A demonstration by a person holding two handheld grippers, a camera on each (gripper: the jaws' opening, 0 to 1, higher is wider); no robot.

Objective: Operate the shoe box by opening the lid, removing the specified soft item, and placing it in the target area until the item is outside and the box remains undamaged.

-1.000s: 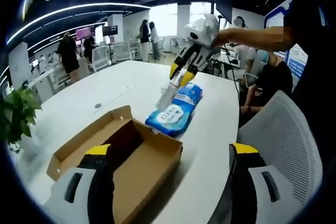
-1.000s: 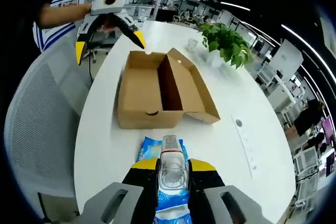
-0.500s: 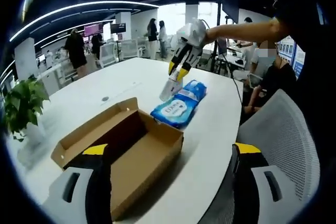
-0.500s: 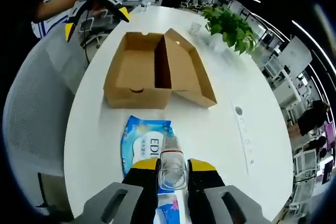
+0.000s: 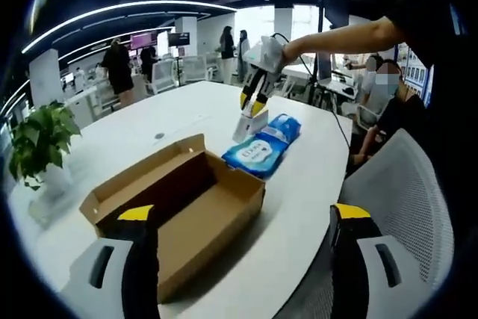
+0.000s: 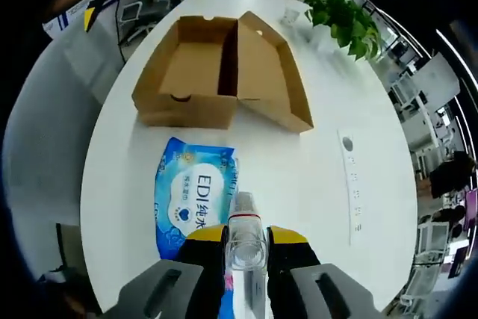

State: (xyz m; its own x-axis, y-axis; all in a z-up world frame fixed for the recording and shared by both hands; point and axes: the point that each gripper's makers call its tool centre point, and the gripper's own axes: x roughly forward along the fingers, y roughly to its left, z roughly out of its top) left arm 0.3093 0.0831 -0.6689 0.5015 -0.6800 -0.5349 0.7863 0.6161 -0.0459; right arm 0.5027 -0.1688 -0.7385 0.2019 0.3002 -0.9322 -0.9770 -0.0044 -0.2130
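The brown cardboard shoe box [image 5: 213, 218] [image 6: 187, 113] lies open on the white table [image 5: 299, 207], its lid flap folded back and its inside bare. A blue soft pack of wipes [image 5: 263, 147] [image 6: 190, 199] rests flat on the table just beyond the box. My right gripper [image 5: 254, 106] [image 6: 245, 233] hovers over the pack's far edge, shut on a clear plastic bottle [image 5: 245, 126] [image 6: 245, 238]. My left gripper [image 5: 243, 214] [image 6: 127, 1] stands open above the near end of the box, holding nothing.
A potted plant [image 5: 41, 140] [image 6: 343, 13] stands on the table beyond the box. A grey mesh chair [image 5: 403, 199] [image 6: 45, 147] sits at the table's edge. A socket strip [image 6: 351, 184] is set into the tabletop. People [image 5: 119, 72] stand in the background.
The right gripper has drawn back from the box with the bottle, so more of the wipes pack shows under it. The pack and box lie still. The left gripper stays open.
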